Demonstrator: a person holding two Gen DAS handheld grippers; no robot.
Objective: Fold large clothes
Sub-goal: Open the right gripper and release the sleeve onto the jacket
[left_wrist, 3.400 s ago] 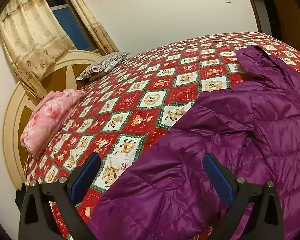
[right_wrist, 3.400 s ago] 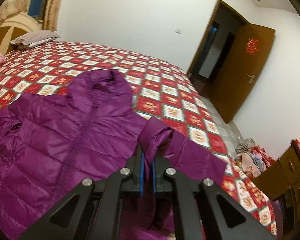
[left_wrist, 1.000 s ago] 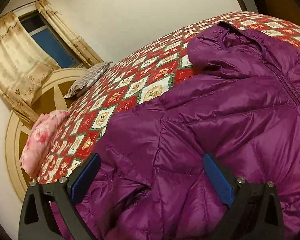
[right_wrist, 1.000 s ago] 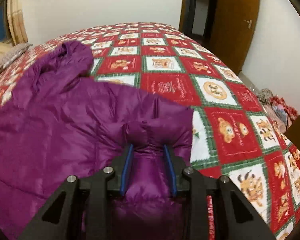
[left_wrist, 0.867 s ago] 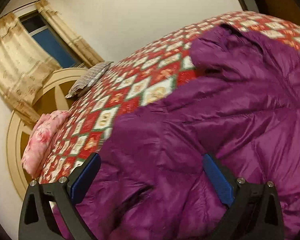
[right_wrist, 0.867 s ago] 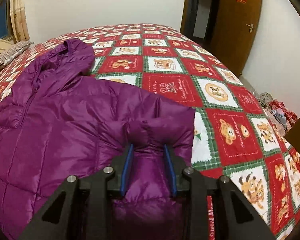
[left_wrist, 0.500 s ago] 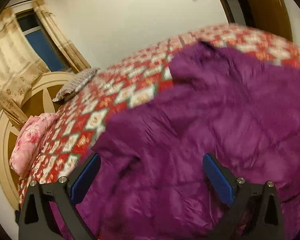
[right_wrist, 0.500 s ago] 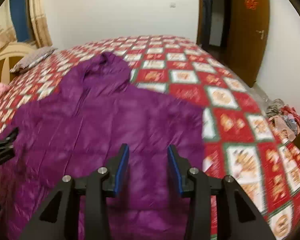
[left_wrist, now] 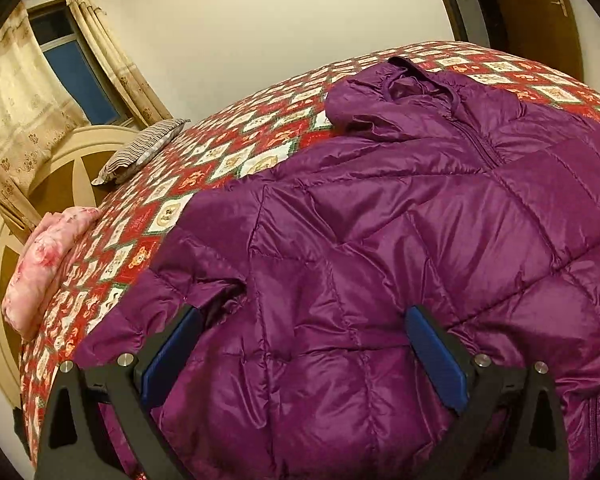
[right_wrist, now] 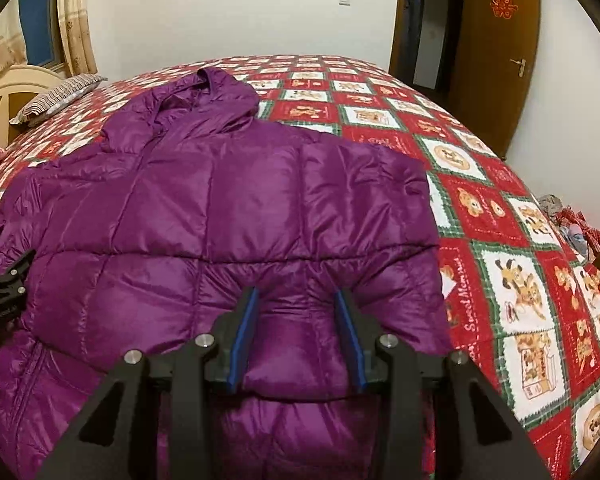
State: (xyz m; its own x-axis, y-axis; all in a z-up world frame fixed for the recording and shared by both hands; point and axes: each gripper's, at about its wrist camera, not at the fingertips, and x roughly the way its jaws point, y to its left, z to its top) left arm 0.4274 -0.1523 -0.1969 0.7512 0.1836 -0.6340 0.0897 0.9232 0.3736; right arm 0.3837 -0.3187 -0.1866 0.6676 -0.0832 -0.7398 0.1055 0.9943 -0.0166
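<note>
A purple hooded puffer jacket (left_wrist: pixel 380 240) lies front up on the bed, its hood (right_wrist: pixel 204 96) at the far end. In the right wrist view its right sleeve is folded in across the jacket (right_wrist: pixel 228 208) body. My right gripper (right_wrist: pixel 297 292) hovers over the near part of that fold, jaws partly apart, fabric beneath and between them but not pinched. Over the jacket's left side my left gripper (left_wrist: pixel 303 314) stands wide open with nothing held; the left sleeve cuff (left_wrist: pixel 204 292) lies bunched by its left finger. The left gripper's body (right_wrist: pixel 4 288) shows at the right view's left edge.
The bed has a red, green and white cartoon-print quilt (right_wrist: pixel 500 220). A striped pillow (left_wrist: pixel 140 152) and a folded pink blanket (left_wrist: pixel 48 256) lie by the round headboard (left_wrist: pixel 64 168). A brown door (right_wrist: pixel 496 60) and a pile of clothes (right_wrist: pixel 572 220) on the floor are at the right.
My right gripper let go of the sleeve it was pinching and drew back from it; the sleeve now lies flat across the jacket. The left gripper swung toward the jacket's middle, staying open.
</note>
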